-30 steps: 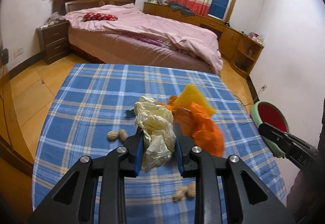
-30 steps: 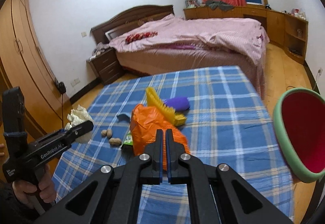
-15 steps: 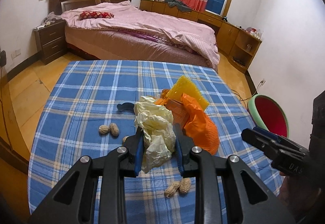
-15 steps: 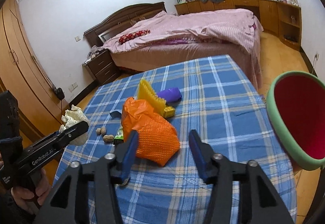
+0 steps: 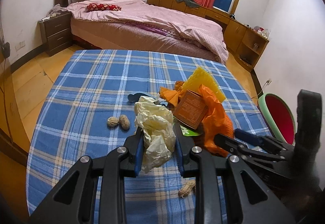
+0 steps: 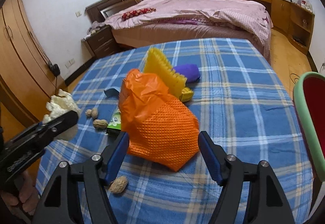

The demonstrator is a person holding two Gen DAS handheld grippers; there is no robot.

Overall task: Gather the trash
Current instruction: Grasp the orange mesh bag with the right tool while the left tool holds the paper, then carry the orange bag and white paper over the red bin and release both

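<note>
My left gripper (image 5: 158, 138) is shut on a crumpled cream paper wad (image 5: 156, 126) and holds it above the blue plaid table (image 5: 91, 89); the wad also shows in the right wrist view (image 6: 61, 104). My right gripper (image 6: 163, 140) is wide open, its jaws on either side of the orange textured plastic bag (image 6: 160, 122), close to it. The bag (image 5: 215, 120) lies against a brown carton (image 5: 191, 112) and a yellow ridged sheet (image 6: 162, 69). The red bin with a green rim (image 6: 310, 118) stands at the table's right side.
Peanut shells (image 6: 118, 183) and walnuts (image 5: 118, 121) lie on the cloth, with a green wrapper (image 6: 114, 124), a purple pouch (image 6: 186, 71) and a small dark blue scrap (image 5: 138, 97). A bed (image 5: 152, 24) and nightstand (image 5: 55, 33) stand beyond the table.
My right gripper opened from shut and moved forward and down until its jaws flank the orange bag. My left gripper kept hold of the paper wad and shifted slightly.
</note>
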